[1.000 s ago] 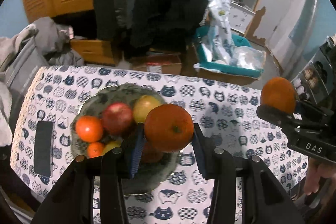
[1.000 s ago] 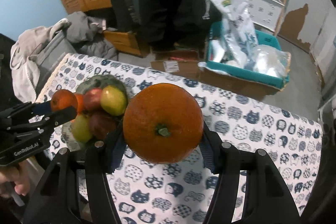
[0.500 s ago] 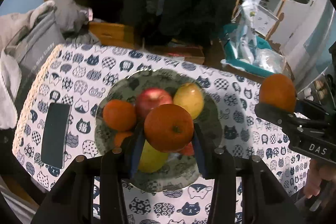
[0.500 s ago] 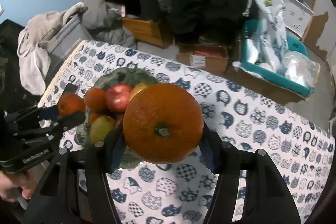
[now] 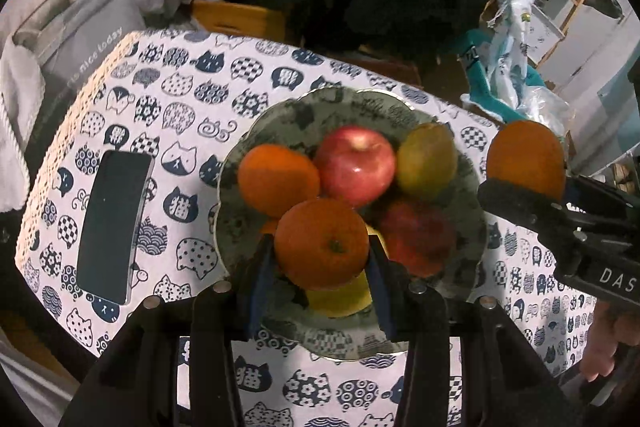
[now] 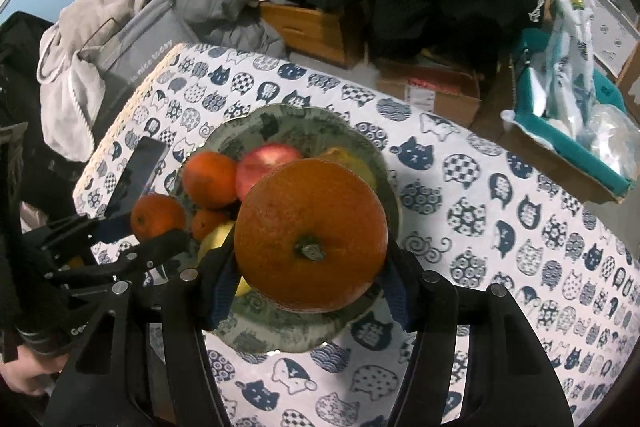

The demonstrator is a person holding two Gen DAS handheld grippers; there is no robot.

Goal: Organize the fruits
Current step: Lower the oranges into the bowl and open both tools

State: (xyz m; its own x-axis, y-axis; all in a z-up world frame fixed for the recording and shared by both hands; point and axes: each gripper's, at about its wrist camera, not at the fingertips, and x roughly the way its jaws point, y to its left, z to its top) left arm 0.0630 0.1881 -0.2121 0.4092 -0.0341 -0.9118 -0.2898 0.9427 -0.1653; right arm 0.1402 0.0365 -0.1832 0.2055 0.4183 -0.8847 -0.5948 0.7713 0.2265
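Both grippers hang above a green patterned plate [image 5: 340,107] that sits on a table covered with a cat-print cloth [image 5: 168,95].

Left gripper [image 5: 322,259]: its blue-padded fingers are clamped on a small orange [image 5: 321,242], one pad on each side of the fruit. The orange is held over the near part of the plate, above the fruit already lying there.

Right gripper [image 6: 310,283]: its fingers are clamped on a large orange [image 6: 311,235], stem scar facing the camera. In the left wrist view this gripper [image 5: 532,195] enters from the right, with its orange at the plate's right edge.

Plate contents, seen from the left wrist view:
- a loose orange [image 5: 278,179] at the left;
- a red apple [image 5: 359,165] at the far centre, touching the loose orange;
- a green-yellow pear [image 5: 426,159] at the far right, just beside the apple;
- a darker red apple [image 5: 416,235] at the right;
- a yellow fruit [image 5: 340,297] near the front, partly hidden below the held orange.

A smaller orange fruit [image 6: 206,223] shows in the right wrist view, low in the pile.

To the left of the plate, a dark phone [image 5: 114,227] lies flat on the cloth, apart from the plate. Beyond the table's far right, a teal bin [image 6: 576,143] on the floor holds plastic bags [image 6: 568,23].
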